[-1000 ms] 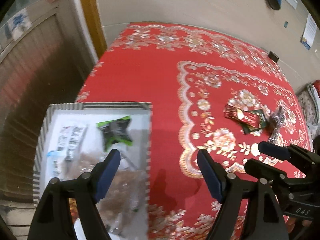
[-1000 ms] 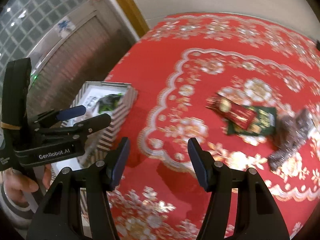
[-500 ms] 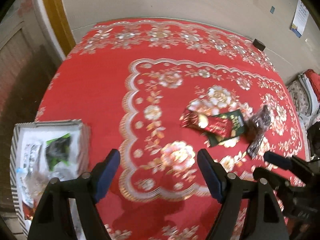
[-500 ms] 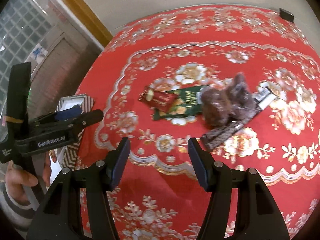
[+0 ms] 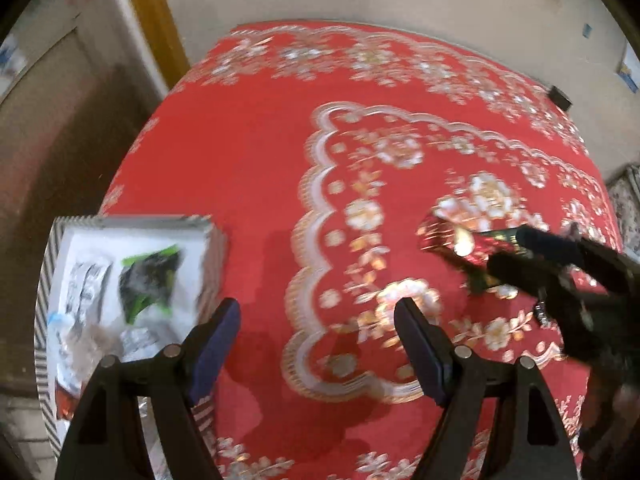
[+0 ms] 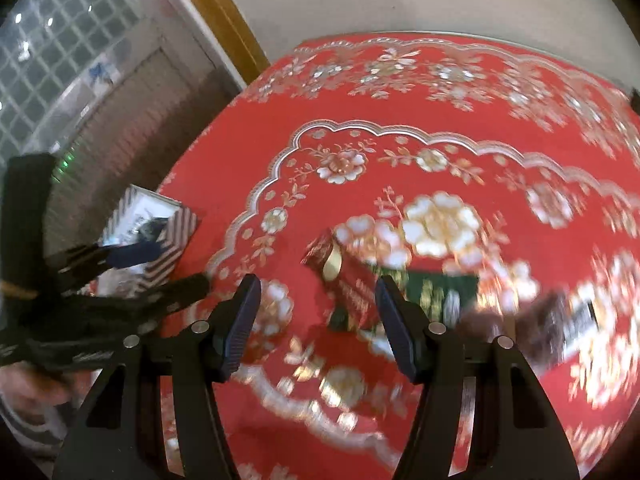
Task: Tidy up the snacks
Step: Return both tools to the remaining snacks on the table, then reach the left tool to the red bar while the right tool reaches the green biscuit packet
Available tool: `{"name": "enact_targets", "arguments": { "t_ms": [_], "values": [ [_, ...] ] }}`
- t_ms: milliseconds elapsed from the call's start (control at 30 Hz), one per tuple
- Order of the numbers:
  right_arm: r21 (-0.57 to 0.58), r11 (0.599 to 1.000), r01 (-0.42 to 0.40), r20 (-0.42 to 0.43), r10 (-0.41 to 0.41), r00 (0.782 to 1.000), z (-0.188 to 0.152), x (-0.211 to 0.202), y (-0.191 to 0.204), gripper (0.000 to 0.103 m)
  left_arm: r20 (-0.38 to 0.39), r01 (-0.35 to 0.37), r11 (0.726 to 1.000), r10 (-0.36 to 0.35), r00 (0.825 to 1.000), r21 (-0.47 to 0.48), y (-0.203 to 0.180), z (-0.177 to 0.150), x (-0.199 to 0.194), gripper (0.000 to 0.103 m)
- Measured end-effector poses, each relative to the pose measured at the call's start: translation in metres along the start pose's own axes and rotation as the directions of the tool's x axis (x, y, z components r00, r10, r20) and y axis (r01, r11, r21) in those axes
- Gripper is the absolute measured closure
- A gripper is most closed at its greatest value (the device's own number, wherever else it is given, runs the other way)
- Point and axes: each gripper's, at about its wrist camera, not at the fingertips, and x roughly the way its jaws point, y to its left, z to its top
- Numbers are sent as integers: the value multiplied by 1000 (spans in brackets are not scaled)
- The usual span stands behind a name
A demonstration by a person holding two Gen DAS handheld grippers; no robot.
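Observation:
My right gripper [image 6: 318, 312] is open and hangs low over a red snack packet [image 6: 344, 276] that lies flat on the red tablecloth; its pads do not touch it. A green packet [image 6: 436, 292] lies half under the red one, and a dark brown snack bag [image 6: 540, 320] sits to their right. My left gripper [image 5: 318, 344] is open and empty over bare cloth, just right of the striped box [image 5: 132, 222]. In the left wrist view the right gripper [image 5: 516, 252] covers part of the red packet [image 5: 448, 240].
The striped box [image 6: 160, 232] at the table's left edge holds several packets, among them a green-and-black one [image 5: 148, 280]. A hand [image 6: 32, 384] holds the left gripper [image 6: 176, 266]. Beyond the table are a wall and a wooden door frame [image 5: 148, 20].
The right gripper has moved in and down until the red packet shows between its fingers. The left gripper swung away from the box, then back toward it. Both jaws kept their width.

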Motion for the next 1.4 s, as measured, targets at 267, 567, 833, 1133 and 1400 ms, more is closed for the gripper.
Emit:
{"name": "enact_targets", "arguments": {
  "t_ms": [267, 567, 833, 1133, 1400],
  "values": [
    [-6, 999, -37, -78, 36, 996, 2, 34, 1, 43, -13, -19, 997, 18, 1000, -70, 24, -10, 2, 22],
    [55, 987, -151, -70, 155, 985, -12, 11, -16, 43, -4, 24, 999, -24, 1000, -40, 1, 2, 4, 22],
    [100, 995, -26, -88, 35, 995, -19, -7, -66, 43, -17, 68, 996, -68, 998, 55, -51, 16, 15, 22],
    [160, 982, -103, -81, 117, 990, -33, -29, -75, 43, -49, 80, 992, -75, 996, 101, -81, 27, 34, 22],
    [211, 964, -162, -131, 192, 973, -38, -5, -65, 43, -73, 48, 992, -40, 997, 115, -79, 31, 47, 22]
  ]
}}
